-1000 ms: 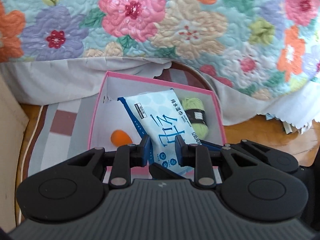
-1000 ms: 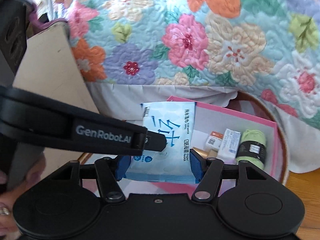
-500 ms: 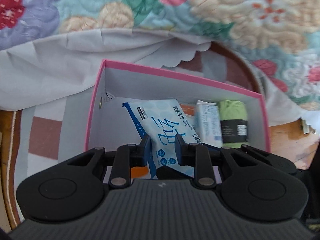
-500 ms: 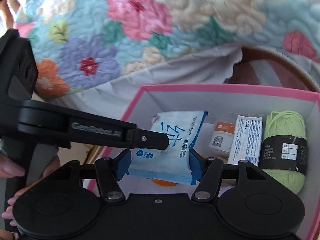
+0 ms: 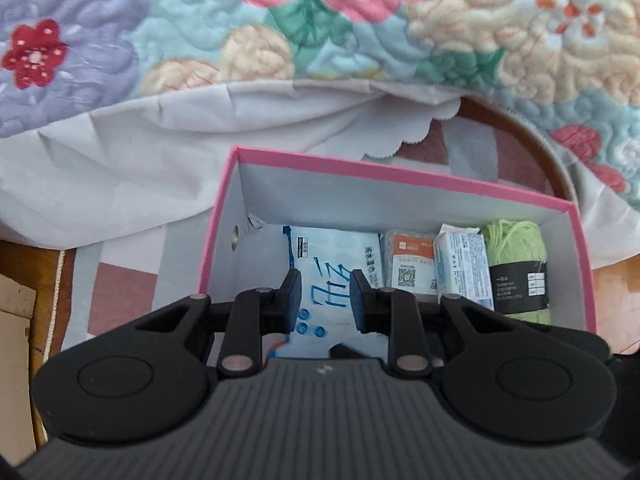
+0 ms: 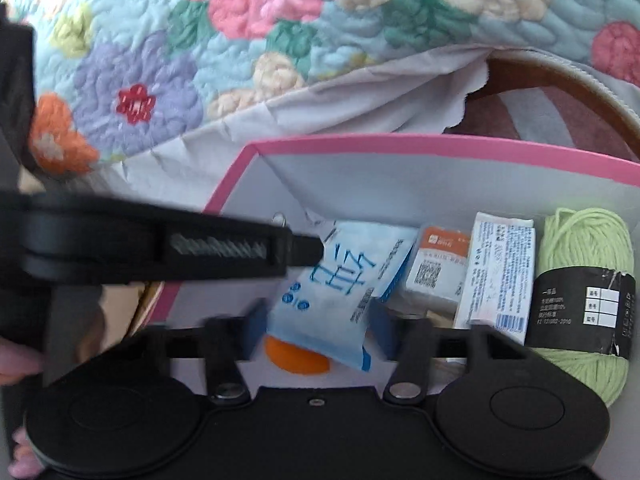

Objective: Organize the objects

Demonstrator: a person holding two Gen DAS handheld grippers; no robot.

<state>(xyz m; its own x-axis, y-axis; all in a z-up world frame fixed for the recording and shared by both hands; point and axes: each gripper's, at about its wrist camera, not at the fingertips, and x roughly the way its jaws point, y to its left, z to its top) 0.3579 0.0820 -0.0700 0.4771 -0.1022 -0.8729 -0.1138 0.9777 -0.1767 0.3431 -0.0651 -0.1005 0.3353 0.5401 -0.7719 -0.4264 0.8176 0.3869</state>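
- Left wrist view: the left gripper (image 5: 325,300) hangs inside the pink box (image 5: 400,176), its fingers on either side of the wet-wipes pack (image 5: 332,252). Whether they pinch it or merely flank it, I cannot tell. The pack's long axis runs ahead, away from the camera, towards the far wall. At its right sit an orange-labelled packet (image 5: 408,264), a white carton (image 5: 464,268) and green yarn (image 5: 516,268), packed close; free room is only at the left wall.
- Right wrist view: the right gripper (image 6: 316,328) pinches the pack's near end (image 6: 336,292), tilted, over an orange ball (image 6: 298,358). The left gripper's finger (image 6: 304,250) touches the pack's far left corner. Judged: lowering it flat needs leftward space.
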